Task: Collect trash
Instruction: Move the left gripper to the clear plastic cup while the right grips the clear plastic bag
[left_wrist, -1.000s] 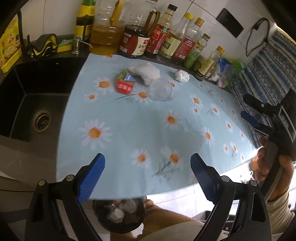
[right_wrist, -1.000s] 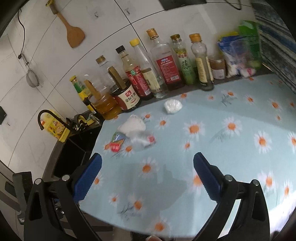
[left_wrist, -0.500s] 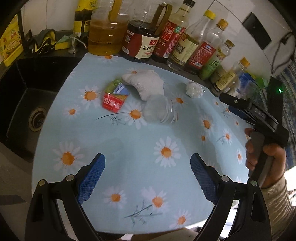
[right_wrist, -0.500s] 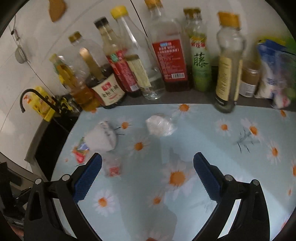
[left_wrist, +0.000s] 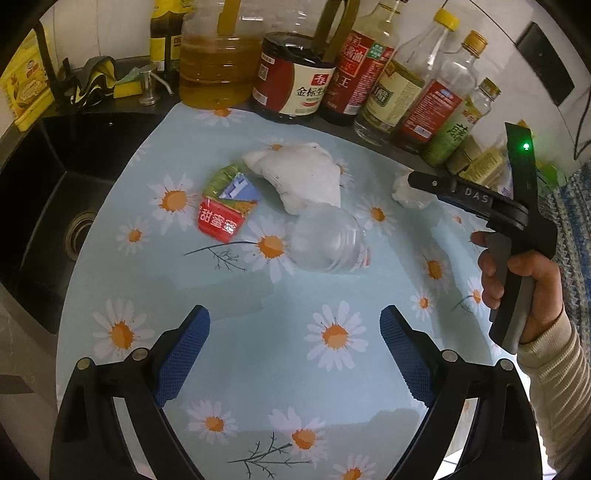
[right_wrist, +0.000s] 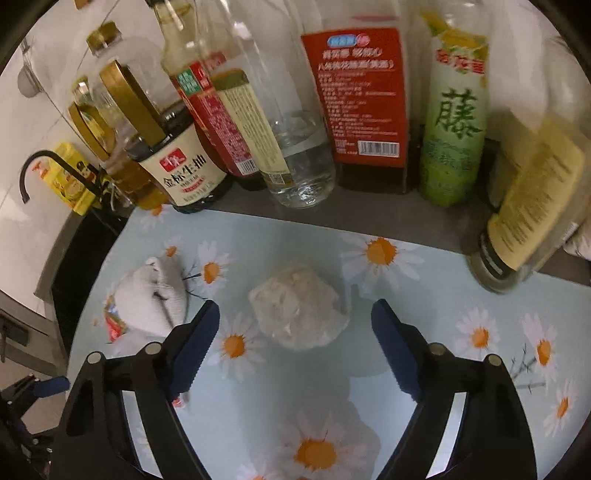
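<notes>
A crumpled white paper ball (right_wrist: 299, 308) lies on the daisy-print cloth, just ahead of and between the fingers of my open, empty right gripper (right_wrist: 295, 345). In the left wrist view the ball (left_wrist: 408, 192) sits partly behind the right gripper (left_wrist: 461, 194). A white rag (left_wrist: 303, 179), a red and green wrapper (left_wrist: 225, 208) and a clear plastic bottle (left_wrist: 325, 240) lie mid-table. My left gripper (left_wrist: 293, 356) is open and empty, hovering short of the bottle. The rag (right_wrist: 153, 295) and wrapper (right_wrist: 114, 325) show left in the right wrist view.
A row of sauce and oil bottles (left_wrist: 373, 81) stands along the back wall, close behind the paper ball (right_wrist: 369, 99). A black sink (left_wrist: 48, 206) lies left of the cloth. A yellow box (left_wrist: 22, 92) and sponge (left_wrist: 127, 86) sit behind the sink.
Both grippers moved forward over the table. The right gripper closed in on the paper ball, which now lies between its fingers. The left gripper drew nearer the bottle and wrapper.
</notes>
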